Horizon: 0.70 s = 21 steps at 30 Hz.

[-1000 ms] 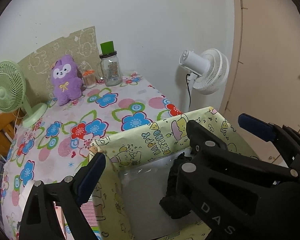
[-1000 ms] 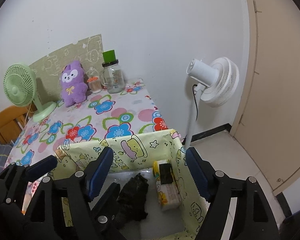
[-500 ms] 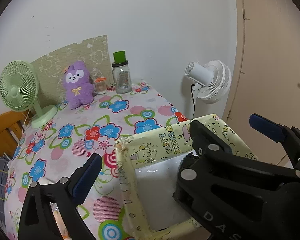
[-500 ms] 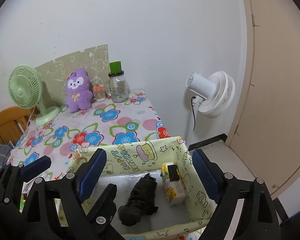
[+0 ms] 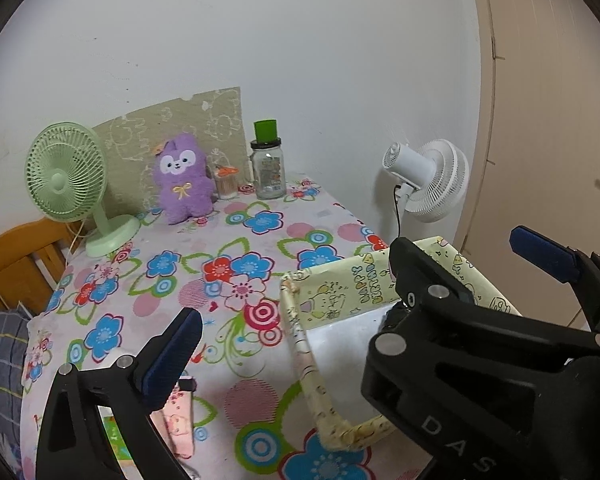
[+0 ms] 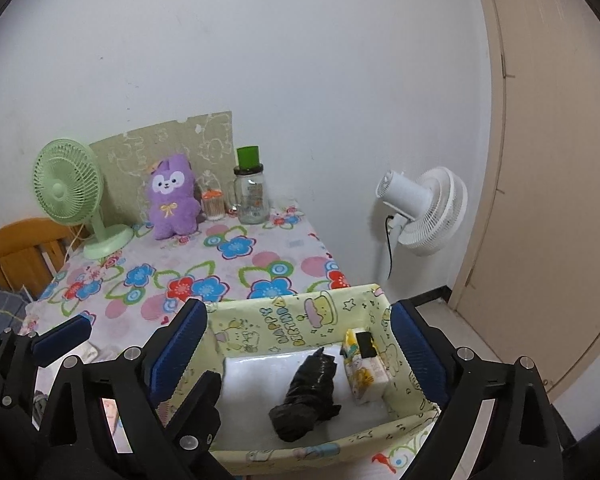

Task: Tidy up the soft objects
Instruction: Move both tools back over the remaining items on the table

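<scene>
Right gripper (image 6: 296, 344): jaws wide, just been opening, nothing between them; box (image 6: 300, 312) lies below, ahead.
Left gripper (image 5: 356, 280): fully spread, empty.
Black bundle (image 6: 306, 394): in the box under the right jaws; looks light, crumpled, yielding.
Plush (image 5: 184, 178): far ahead, upright by the wall; soft, light.
Hold: probably pinch its torso, 2 pads squeezing the sides.

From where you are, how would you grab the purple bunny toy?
Probably by the purple bunny toy's soft belly, coming from the front with the gripper's fingers either side. It sits upright against the board, so its back is blocked, and a small jar stands close beside it.
</scene>
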{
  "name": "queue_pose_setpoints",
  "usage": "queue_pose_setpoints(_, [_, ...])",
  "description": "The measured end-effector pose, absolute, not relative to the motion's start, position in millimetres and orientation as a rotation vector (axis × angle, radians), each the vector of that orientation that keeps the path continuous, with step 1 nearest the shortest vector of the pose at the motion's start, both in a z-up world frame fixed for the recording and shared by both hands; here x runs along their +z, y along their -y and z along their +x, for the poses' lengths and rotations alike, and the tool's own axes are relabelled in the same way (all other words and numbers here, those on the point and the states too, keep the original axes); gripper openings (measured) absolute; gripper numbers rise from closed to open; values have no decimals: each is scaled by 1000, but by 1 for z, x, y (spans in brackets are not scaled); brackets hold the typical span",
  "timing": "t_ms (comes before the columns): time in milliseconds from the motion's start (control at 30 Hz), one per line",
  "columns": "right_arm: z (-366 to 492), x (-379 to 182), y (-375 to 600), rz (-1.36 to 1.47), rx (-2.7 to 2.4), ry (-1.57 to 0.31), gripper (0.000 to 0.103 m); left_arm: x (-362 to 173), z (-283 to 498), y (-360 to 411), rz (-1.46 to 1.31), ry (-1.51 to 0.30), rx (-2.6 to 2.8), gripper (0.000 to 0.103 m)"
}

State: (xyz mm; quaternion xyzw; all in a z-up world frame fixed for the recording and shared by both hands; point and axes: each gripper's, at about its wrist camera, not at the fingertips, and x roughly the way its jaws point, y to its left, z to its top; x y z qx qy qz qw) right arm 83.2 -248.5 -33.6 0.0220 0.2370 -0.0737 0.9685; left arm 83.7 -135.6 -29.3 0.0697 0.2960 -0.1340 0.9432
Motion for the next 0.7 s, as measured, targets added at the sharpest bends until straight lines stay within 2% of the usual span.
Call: queue_pose_setpoints(700, [60, -25, 183, 8, -77, -451, 95, -20, 55, 70, 106, -551, -213, 103])
